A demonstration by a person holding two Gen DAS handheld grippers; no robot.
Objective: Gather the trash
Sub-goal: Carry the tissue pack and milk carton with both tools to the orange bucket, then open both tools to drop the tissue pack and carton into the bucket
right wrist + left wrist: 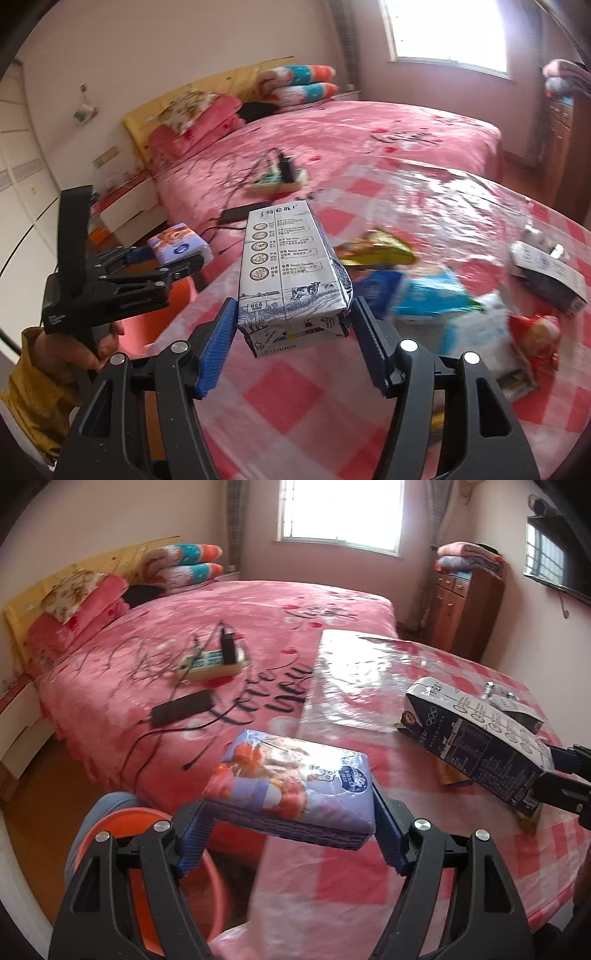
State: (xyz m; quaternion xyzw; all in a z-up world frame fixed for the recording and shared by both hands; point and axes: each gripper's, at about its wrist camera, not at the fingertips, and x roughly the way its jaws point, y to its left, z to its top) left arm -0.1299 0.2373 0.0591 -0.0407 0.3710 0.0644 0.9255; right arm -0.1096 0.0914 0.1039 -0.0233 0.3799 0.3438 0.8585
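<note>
My left gripper (288,830) is shut on a purple tissue pack (291,779) and holds it in the air at the left edge of the checked table (369,878). The same pack (181,247) and left gripper (168,260) show at the left of the right wrist view. My right gripper (293,343) is shut on a white and blue milk carton (291,266), lifted above the table. That carton (476,738) appears at the right of the left wrist view. Loose wrappers (424,291) lie on the table to the right.
An orange bin (147,871) stands on the floor below the left gripper. A pink bed (221,635) with a power strip (210,662) and cables lies behind. A dark box (546,273) rests on the table's right side. A wooden cabinet (461,609) stands far right.
</note>
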